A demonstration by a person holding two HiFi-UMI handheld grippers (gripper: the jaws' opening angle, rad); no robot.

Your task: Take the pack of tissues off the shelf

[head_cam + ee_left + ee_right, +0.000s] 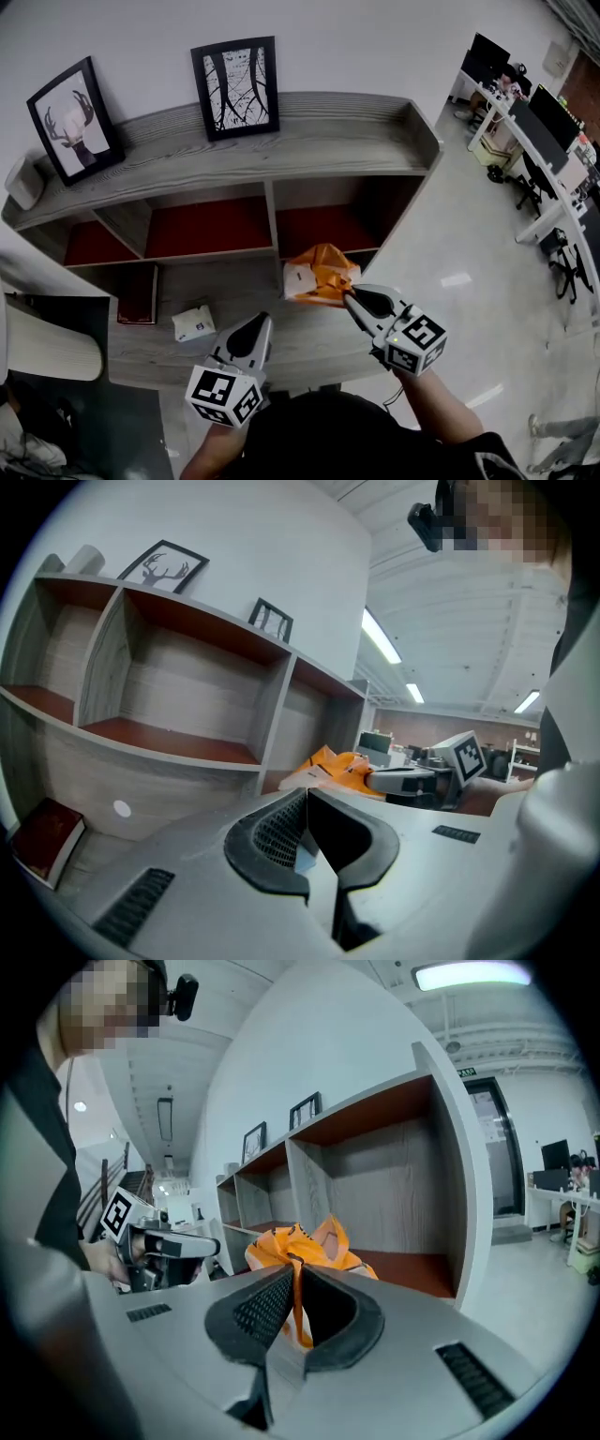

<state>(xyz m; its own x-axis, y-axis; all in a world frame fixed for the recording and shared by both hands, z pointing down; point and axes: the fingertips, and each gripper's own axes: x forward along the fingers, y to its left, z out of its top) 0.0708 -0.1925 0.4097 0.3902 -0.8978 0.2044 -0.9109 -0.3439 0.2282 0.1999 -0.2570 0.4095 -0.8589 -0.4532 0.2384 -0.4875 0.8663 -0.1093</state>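
Note:
The pack of tissues (319, 275) is orange with a white end and a crinkled plastic wrapper. It hangs just in front of the grey wooden shelf (328, 141), level with the lower right compartment. My right gripper (349, 298) is shut on the pack's wrapper; in the right gripper view the orange film (297, 1309) runs down between the closed jaws of that gripper (295, 1271). My left gripper (263, 322) is lower and to the left, shut, with nothing visibly gripped (305, 795). From the left gripper view the pack (336, 764) and the right gripper (412, 781) show ahead to the right.
Two framed pictures (236, 86) (73, 120) stand on the shelf top. A small white box (194, 323) lies on the lower ledge, and a dark red book (138, 295) leans in the lower left compartment. Office desks with monitors (539, 122) are at the far right.

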